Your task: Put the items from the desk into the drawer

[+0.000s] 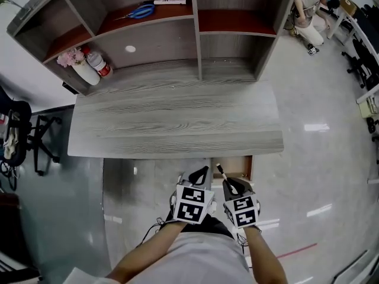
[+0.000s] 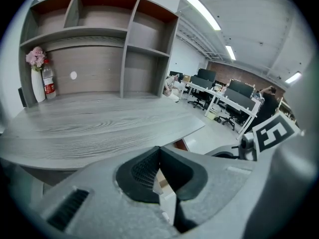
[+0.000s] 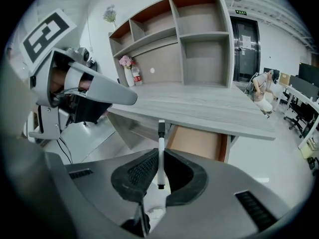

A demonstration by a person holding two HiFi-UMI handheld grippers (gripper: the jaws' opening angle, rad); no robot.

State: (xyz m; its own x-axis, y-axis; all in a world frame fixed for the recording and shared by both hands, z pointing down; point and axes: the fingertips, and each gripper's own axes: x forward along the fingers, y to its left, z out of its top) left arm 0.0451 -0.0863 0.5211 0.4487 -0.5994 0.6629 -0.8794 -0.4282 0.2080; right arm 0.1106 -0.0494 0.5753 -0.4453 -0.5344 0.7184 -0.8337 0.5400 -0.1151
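Observation:
My right gripper (image 1: 224, 176) (image 3: 159, 152) is shut on a white marker with a black cap (image 3: 160, 141) (image 1: 220, 171), which stands upright between the jaws. It hovers just in front of the open wooden drawer (image 1: 240, 165) (image 3: 197, 143) under the right end of the grey desk (image 1: 177, 117). My left gripper (image 1: 202, 171) (image 2: 159, 149) is beside it on the left, with its jaws shut and nothing between them. The desk top (image 2: 99, 123) is bare in its middle. Blue scissors (image 1: 141, 10) and another white marker (image 1: 170, 2) lie on a shelf.
A shelf unit (image 1: 195, 34) stands along the back of the desk. A white vase with pink flowers (image 1: 83, 68) and a bottle (image 1: 100, 65) are at its back left. Office chairs (image 1: 361, 64) and a person (image 1: 308, 13) are at the far right, and a black chair (image 1: 23, 135) is on the left.

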